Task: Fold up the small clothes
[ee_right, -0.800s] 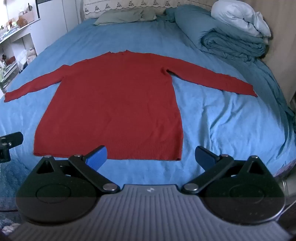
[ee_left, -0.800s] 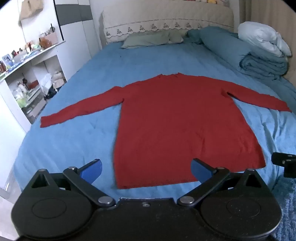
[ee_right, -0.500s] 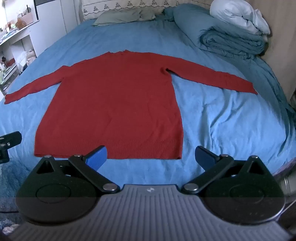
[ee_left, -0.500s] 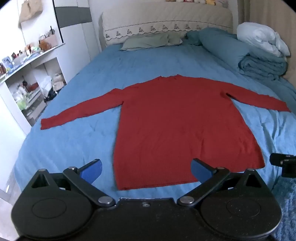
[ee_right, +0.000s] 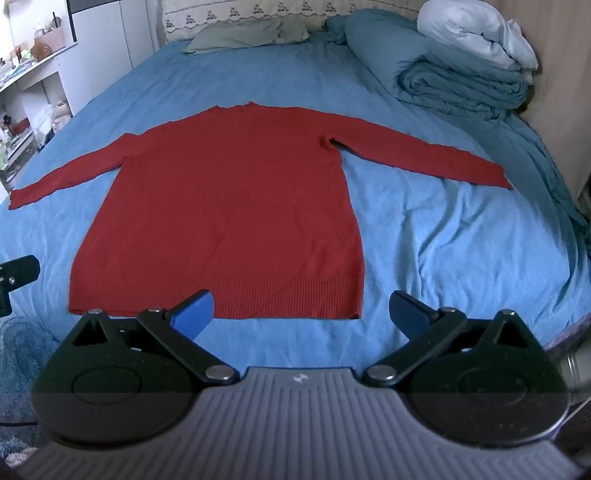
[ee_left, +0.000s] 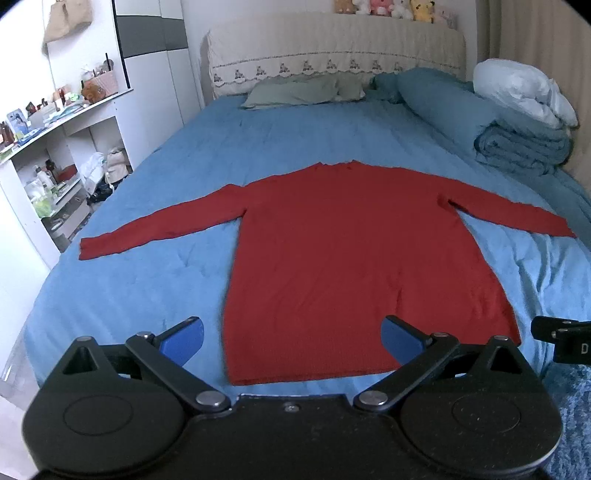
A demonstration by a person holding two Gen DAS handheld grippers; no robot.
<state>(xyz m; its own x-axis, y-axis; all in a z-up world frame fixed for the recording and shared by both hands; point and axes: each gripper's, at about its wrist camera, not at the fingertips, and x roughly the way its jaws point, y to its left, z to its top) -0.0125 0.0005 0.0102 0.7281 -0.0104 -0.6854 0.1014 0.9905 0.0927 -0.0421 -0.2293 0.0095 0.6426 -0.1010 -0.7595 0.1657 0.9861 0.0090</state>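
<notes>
**Both grippers wide open above the hem of a spread red sweater**

Left gripper (ee_left: 291, 341) hangs at the foot of the bed with its blue-padded fingers (ee_left: 183, 339) spread far apart and nothing between them; its black linkage arms and round pivot discs fill the lower part of the left wrist view. Right gripper (ee_right: 303, 314) is likewise fully spread and empty, its blue pads (ee_right: 194, 314) framing the near hem, with a ribbed grey housing below.

A red sweater (ee_left: 354, 254) lies flat on the blue bedsheet (ee_left: 155, 291), neckline toward the headboard, hem toward the grippers. It is a fine knit with a ribbed band along the bottom edge (ee_right: 280, 297). Both long sleeves stretch outward and slightly downward, one ending in a cuff (ee_left: 92, 249) near the left edge of the bed, the other (ee_right: 495, 177) reaching toward the right side. The body is smooth, with only faint creases.

The sheet is softly wrinkled, most of all to the right of the sweater. A folded teal quilt (ee_right: 461, 86) with a white duvet (ee_right: 476, 33) on top sits at the far right, and grey-green pillows (ee_left: 299, 90) lie against a cream headboard cover with an embroidered scalloped border (ee_left: 332, 55). White shelves (ee_left: 55, 155) crowded with small items stand left of the bed.
</notes>
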